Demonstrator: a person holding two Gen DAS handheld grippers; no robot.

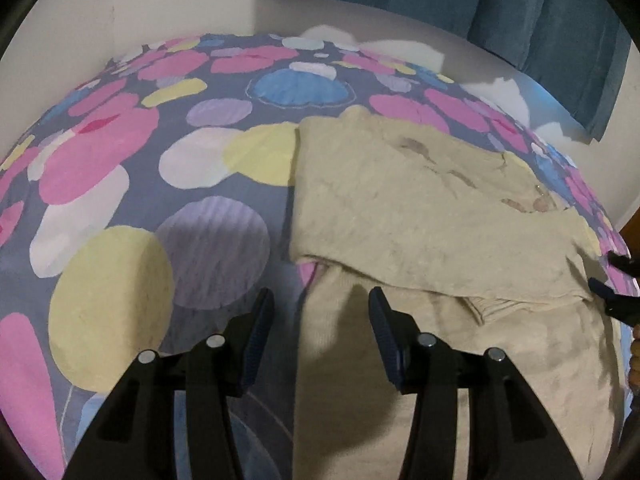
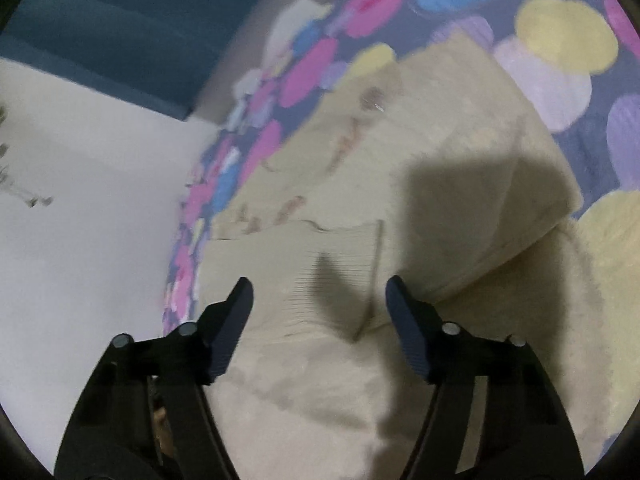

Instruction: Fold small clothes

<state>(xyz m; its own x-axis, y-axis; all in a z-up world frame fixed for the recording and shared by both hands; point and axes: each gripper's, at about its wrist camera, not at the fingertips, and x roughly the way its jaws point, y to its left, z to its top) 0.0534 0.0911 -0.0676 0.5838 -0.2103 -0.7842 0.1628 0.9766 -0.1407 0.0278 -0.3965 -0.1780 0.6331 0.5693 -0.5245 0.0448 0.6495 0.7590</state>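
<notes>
A beige knit garment [image 1: 420, 216] lies on a bed with a spotted cover [image 1: 140, 184], its upper part folded over its lower part [image 1: 400, 400]. My left gripper [image 1: 320, 312] is open and empty, just above the garment's near left edge. My right gripper [image 2: 320, 300] is open and empty above the garment [image 2: 440, 152], over its ribbed cuff [image 2: 332, 264]. The right gripper also shows at the right edge of the left wrist view [image 1: 612, 284].
The bed stands in a corner with white walls [image 1: 120, 8]. A teal curtain [image 1: 520, 12] hangs at the back right. The spotted cover [image 2: 560, 40] extends left of the garment. The bed's right edge drops to a pale floor [image 2: 80, 240].
</notes>
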